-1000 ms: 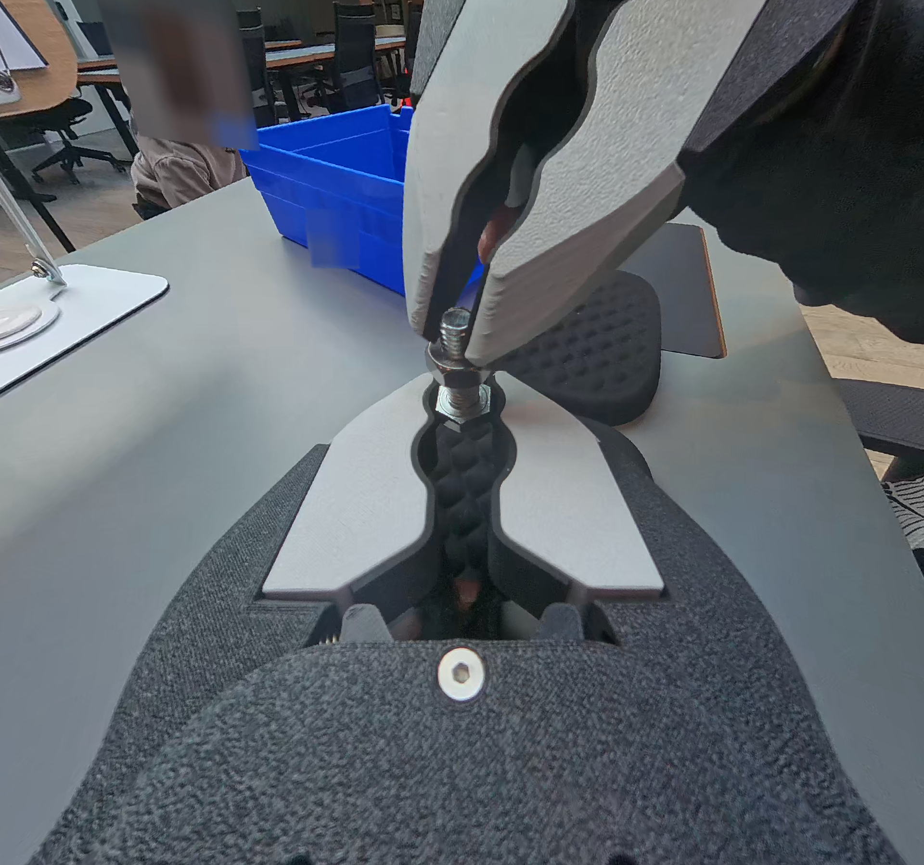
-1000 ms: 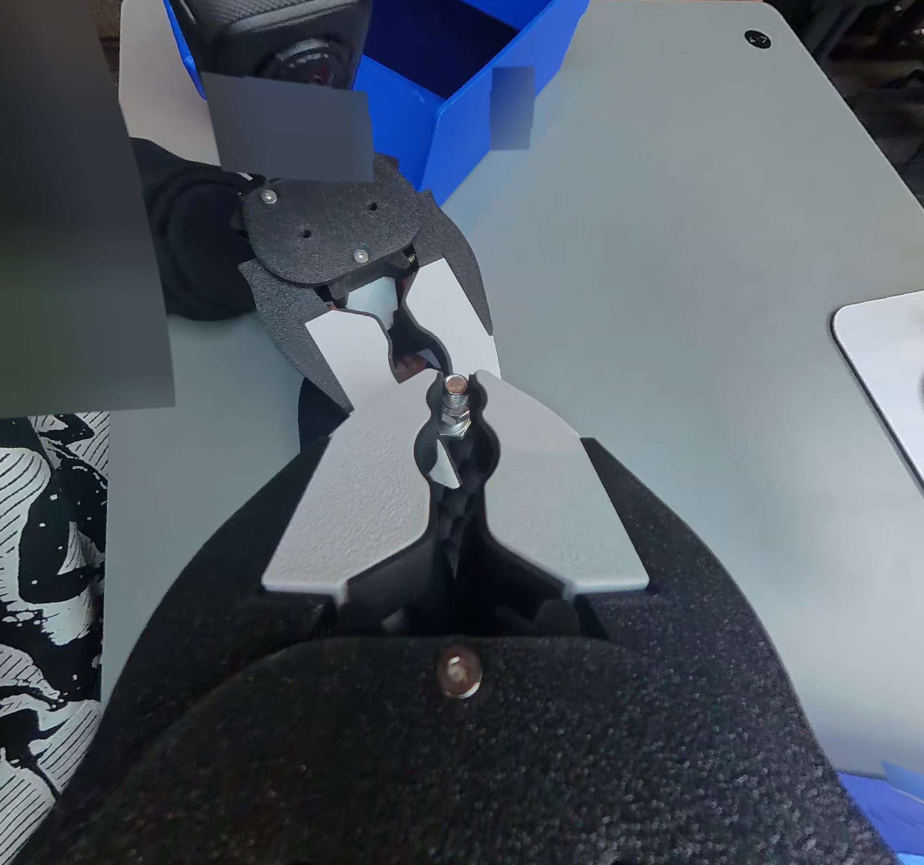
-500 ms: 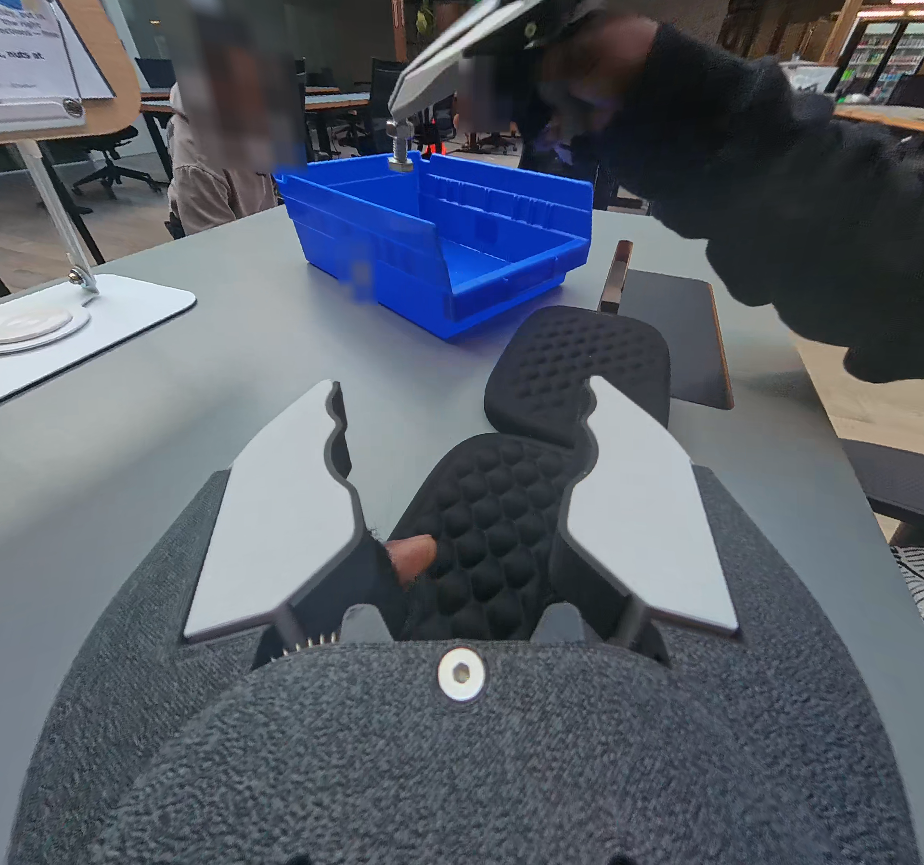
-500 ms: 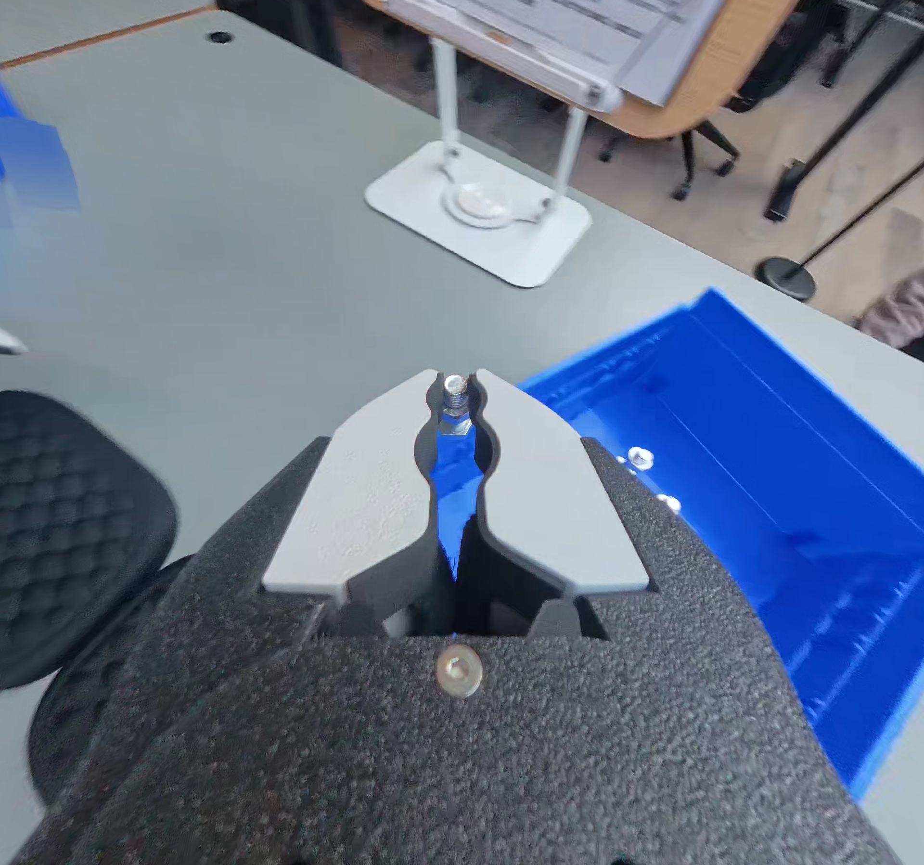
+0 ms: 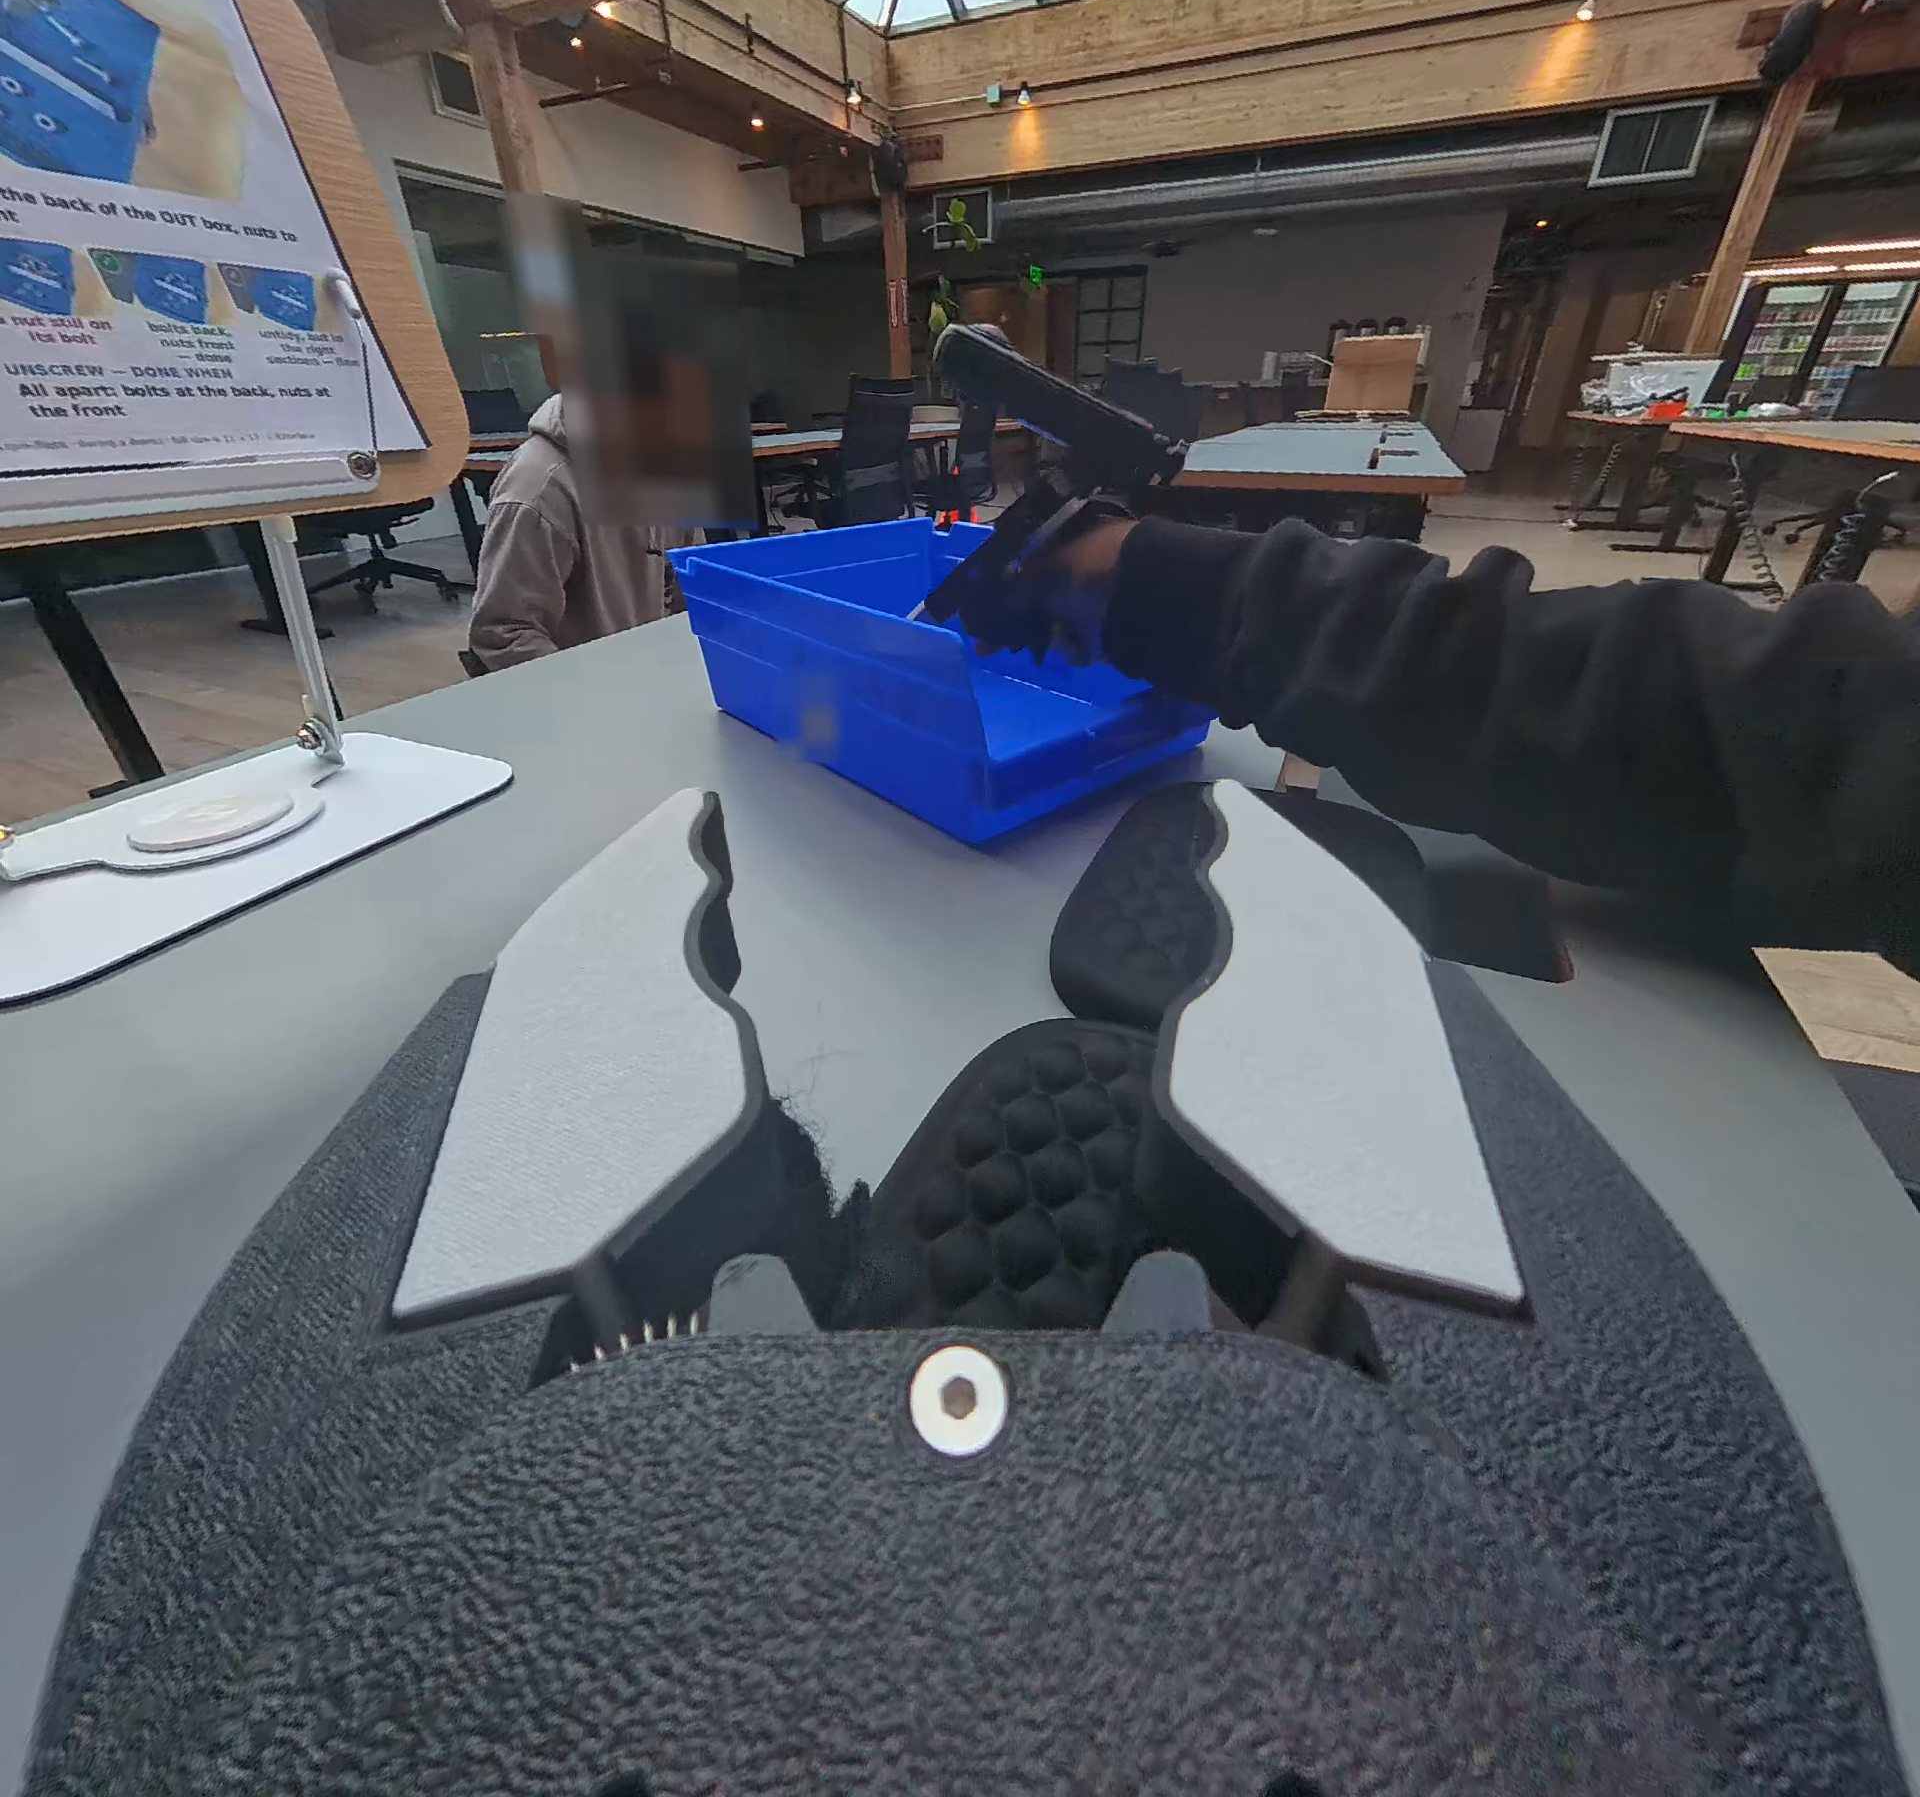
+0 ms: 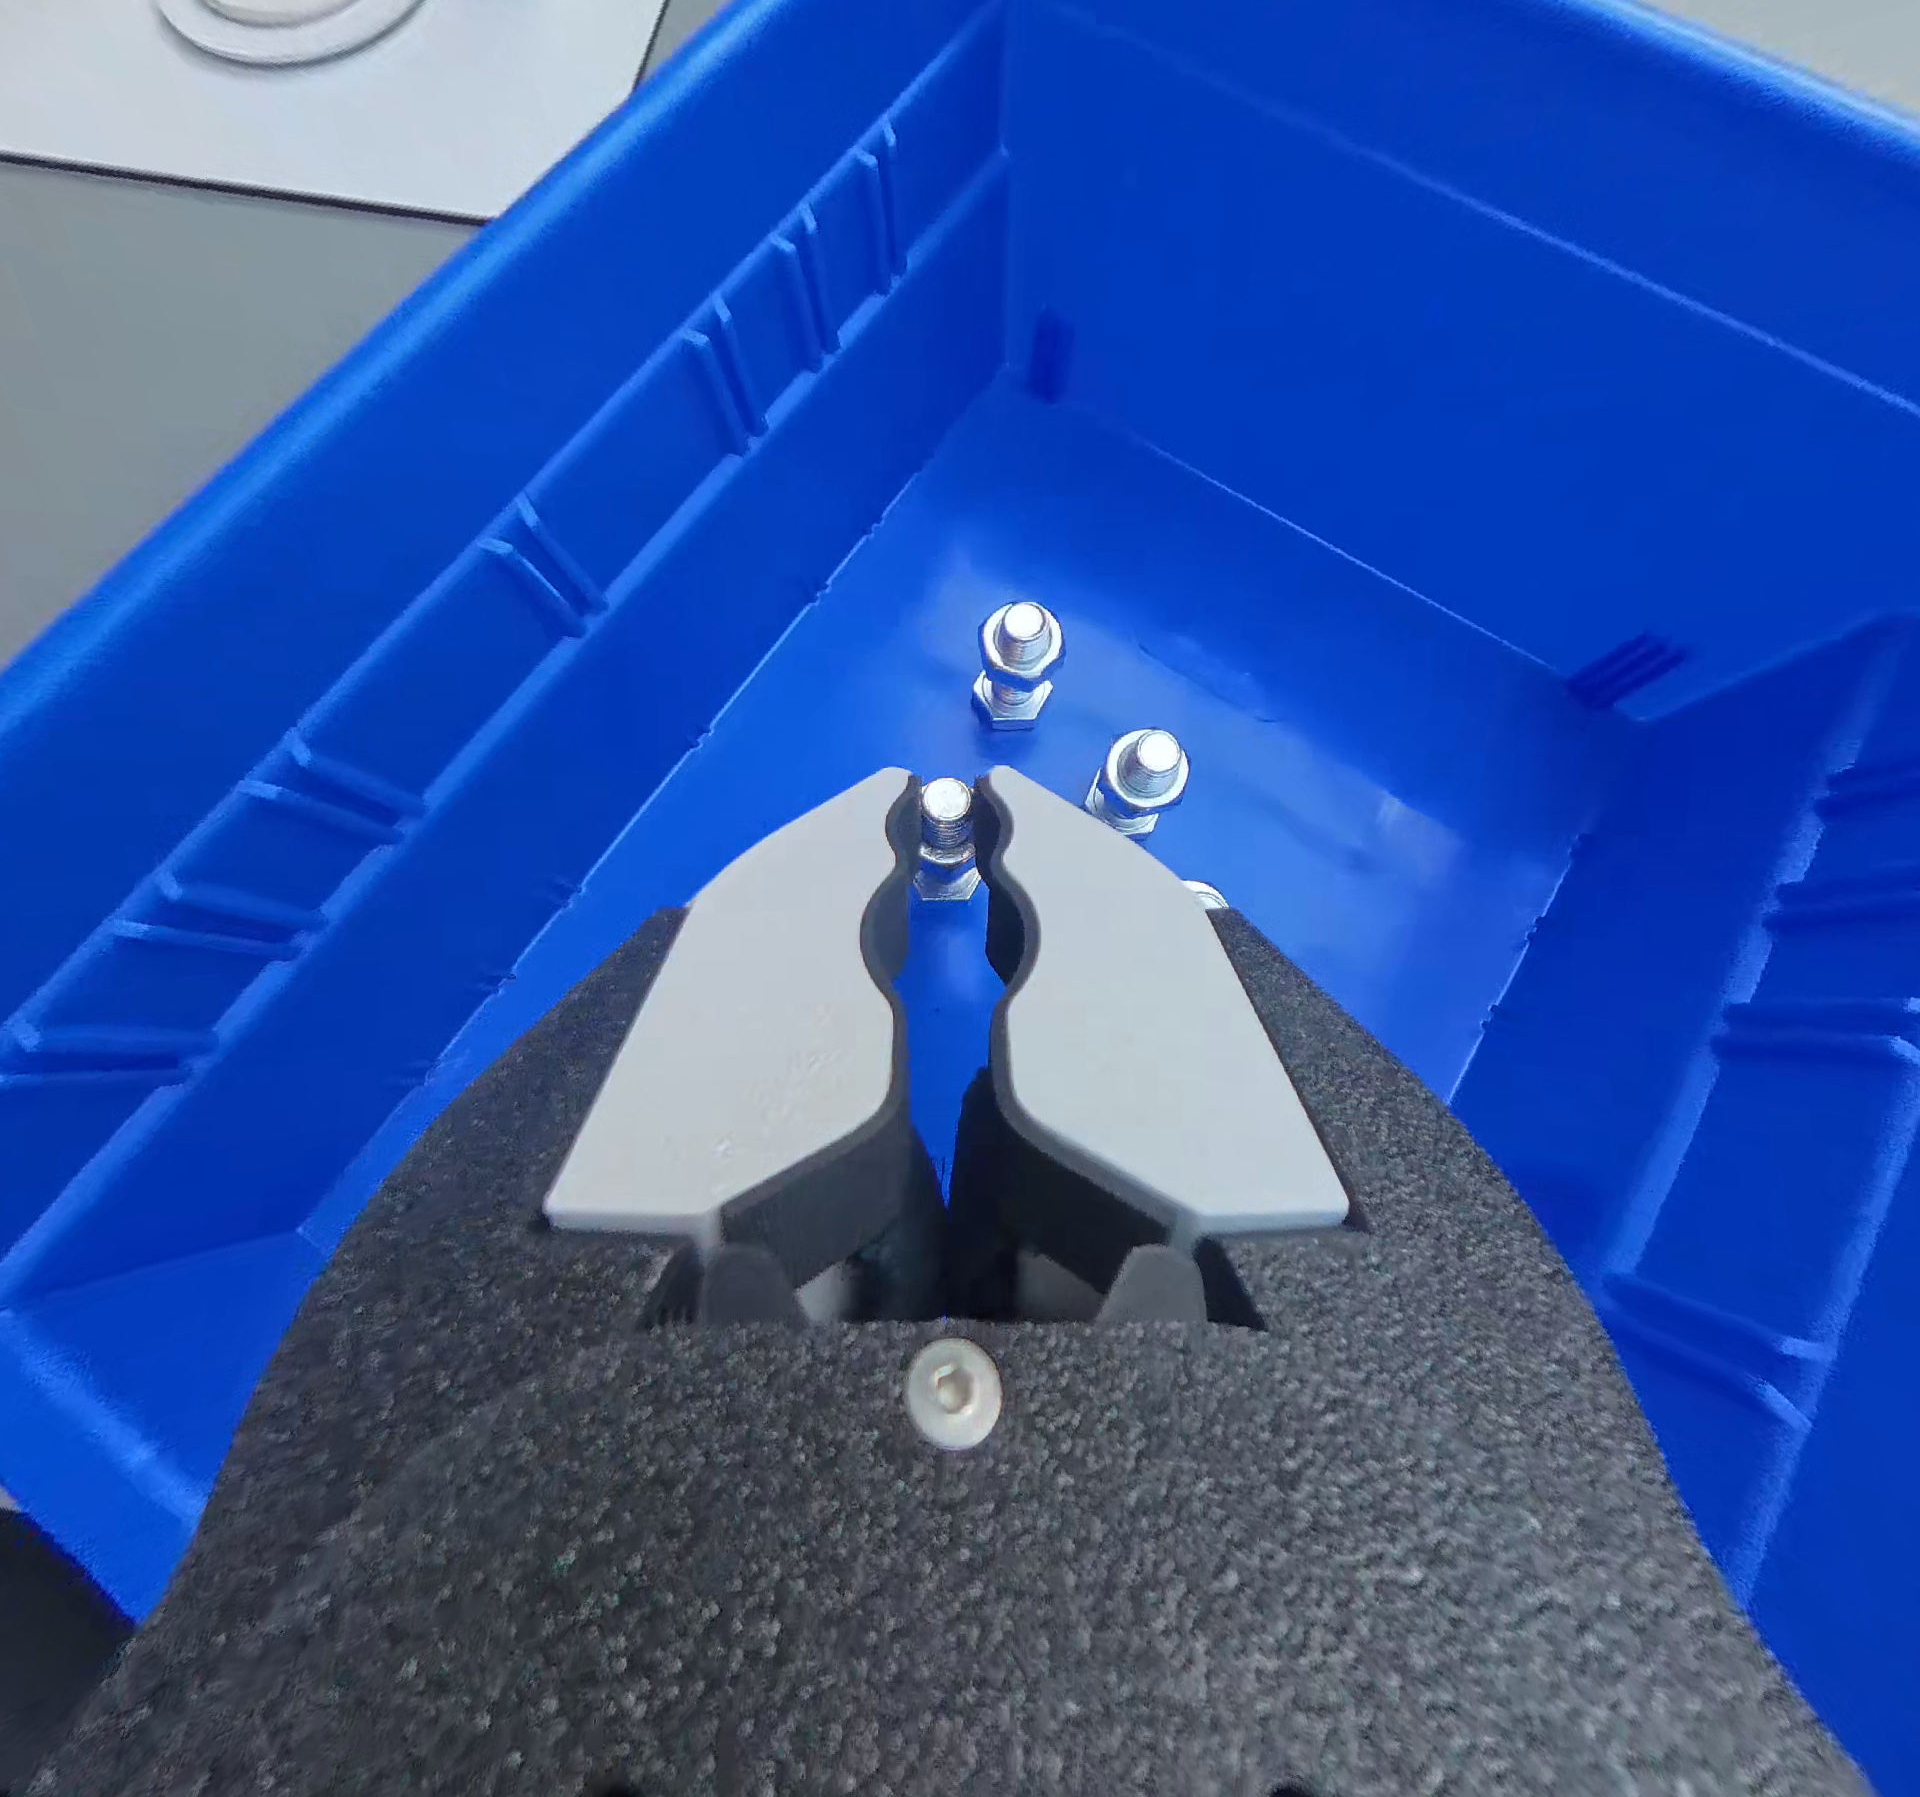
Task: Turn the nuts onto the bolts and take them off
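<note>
In the left wrist view, a wooden board carrying a printed instruction sheet (image 5: 156, 220) stands at ten o'clock on a white flat metal base (image 5: 239, 838) at nine o'clock, both on the grey table (image 5: 883, 937). The left gripper (image 5: 961, 817) hovers low over that table with its two grey fingers spread wide and nothing between them; a black dimpled rubber pad (image 5: 1039, 1186) lies under its right finger. At twelve o'clock sits the blue plastic bin (image 5: 883, 698), well apart from the left gripper. At one o'clock a person's black-sleeved arm (image 5: 1507, 708) reaches across, holding the right gripper (image 5: 940, 604) tilted down into the bin; its tips are hidden there behind the bin wall.

In the right wrist view, the bin's ribbed blue wall (image 6: 623, 459) runs from eight o'clock up to twelve. The right gripper (image 6: 948, 791) is inside the bin, its grey fingers closed on a small silver steel bolt with a hex nut threaded on it (image 6: 943, 838), pinched at the very fingertips, threaded end towards the camera. Whether this bolt touches the bin floor cannot be told. Just past the tips at twelve o'clock a second nutted bolt (image 6: 1018, 667) stands upright on the floor, and a third nutted bolt (image 6: 1143, 776) stands at one o'clock, just beside the right finger.
</note>
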### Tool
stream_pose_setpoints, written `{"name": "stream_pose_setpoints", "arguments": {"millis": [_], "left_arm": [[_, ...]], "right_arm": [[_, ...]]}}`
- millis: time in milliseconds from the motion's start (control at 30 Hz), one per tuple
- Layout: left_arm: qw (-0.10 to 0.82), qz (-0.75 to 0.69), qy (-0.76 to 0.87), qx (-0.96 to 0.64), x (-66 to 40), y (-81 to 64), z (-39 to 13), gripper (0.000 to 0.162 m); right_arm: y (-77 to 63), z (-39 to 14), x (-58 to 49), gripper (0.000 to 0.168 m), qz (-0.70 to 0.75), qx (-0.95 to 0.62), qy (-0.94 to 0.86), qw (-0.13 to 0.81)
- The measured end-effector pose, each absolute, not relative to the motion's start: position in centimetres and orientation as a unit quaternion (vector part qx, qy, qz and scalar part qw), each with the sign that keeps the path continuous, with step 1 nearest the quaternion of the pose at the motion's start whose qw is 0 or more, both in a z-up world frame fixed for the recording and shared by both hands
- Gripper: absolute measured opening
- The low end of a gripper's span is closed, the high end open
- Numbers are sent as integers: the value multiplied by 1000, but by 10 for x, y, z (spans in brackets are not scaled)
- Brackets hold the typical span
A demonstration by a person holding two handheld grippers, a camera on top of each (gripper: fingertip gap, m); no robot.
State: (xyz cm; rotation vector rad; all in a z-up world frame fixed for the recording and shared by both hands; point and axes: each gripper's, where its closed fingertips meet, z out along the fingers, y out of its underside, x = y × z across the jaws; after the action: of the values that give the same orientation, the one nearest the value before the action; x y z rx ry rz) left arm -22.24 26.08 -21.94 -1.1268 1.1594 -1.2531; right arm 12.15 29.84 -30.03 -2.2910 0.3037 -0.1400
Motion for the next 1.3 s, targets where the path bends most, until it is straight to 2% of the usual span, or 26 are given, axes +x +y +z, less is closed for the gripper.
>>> {"name": "stream_pose_setpoints", "arguments": {"millis": [167, 267, 400, 467, 600, 767, 967, 1067, 1300], "left_arm": [[515, -504, 506, -474, -221, 259, -226, 80], [512, -479, 529, -478, -223, 259, -230, 77], [498, -462, 546, -491, -235, 254, -216, 81], [492, -447, 556, -499, -251, 251, -204, 82], [496, -384, 564, -537, -303, 261, -185, 83], [498, -213, 588, -600, -393, 289, -185, 84], [367, -36, 633, -681, -473, 308, -240, 81], [305, 26, 657, -689, -489, 313, -271, 81], [216, 85, 672, -703, -495, 336, -318, 67]], "right_arm": [[298, -310, 121, 10, -48, -913, 120, 386], [299, -294, 120, 26, -45, -903, 116, 412], [294, -234, 90, 46, -20, -858, 39, 512], [281, -209, 61, 62, -5, -838, -35, 545], [242, -210, 10, 78, -22, -841, -211, 497], [200, -253, -5, 68, -81, -868, -346, 347], [193, -291, 7, 68, -77, -903, -350, 235], [191, -303, 11, 65, -70, -912, -353, 198], [186, -324, 13, 54, -49, -923, -355, 138]]}}
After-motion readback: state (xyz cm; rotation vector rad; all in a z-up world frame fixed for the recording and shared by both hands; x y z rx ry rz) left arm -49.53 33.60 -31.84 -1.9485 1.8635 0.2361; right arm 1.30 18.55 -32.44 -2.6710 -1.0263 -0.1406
